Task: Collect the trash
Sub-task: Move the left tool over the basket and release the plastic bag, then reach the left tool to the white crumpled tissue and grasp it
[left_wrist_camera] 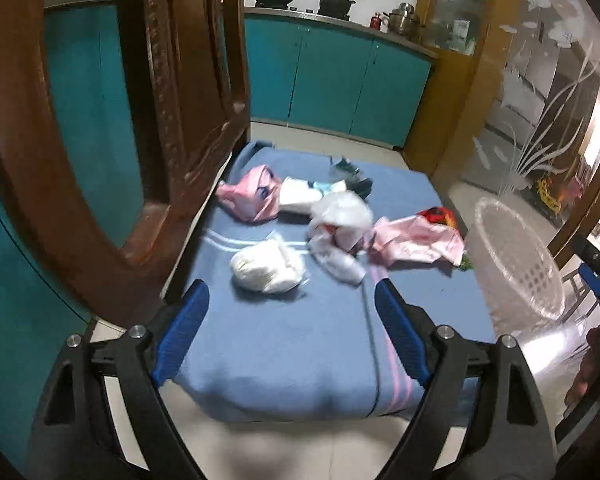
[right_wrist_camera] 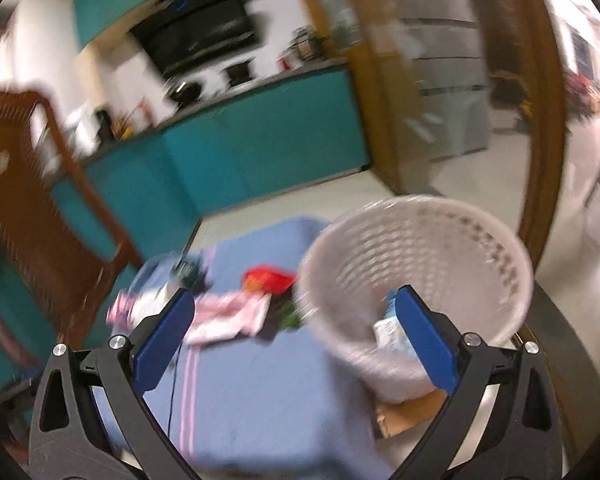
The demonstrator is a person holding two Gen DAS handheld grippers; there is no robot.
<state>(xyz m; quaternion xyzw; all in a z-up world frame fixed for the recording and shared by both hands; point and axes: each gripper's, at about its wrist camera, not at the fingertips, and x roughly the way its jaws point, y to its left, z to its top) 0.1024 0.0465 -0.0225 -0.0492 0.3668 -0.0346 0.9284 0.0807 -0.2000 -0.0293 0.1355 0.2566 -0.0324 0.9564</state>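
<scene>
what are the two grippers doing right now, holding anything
left gripper: open, nothing held, above the blue cloth.
right gripper: open, nothing held, basket just ahead.

trash (left_wrist_camera: 332, 224) on blanket (left_wrist_camera: 292, 352), basket (left_wrist_camera: 516, 264) at its right edge

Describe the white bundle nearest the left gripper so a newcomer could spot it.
Find the blue blanket covering the table. On its near half, left of the other litter, sits a white wad. Unlike the pink bags behind, it is plain white, rounded, and lies alone.
</scene>
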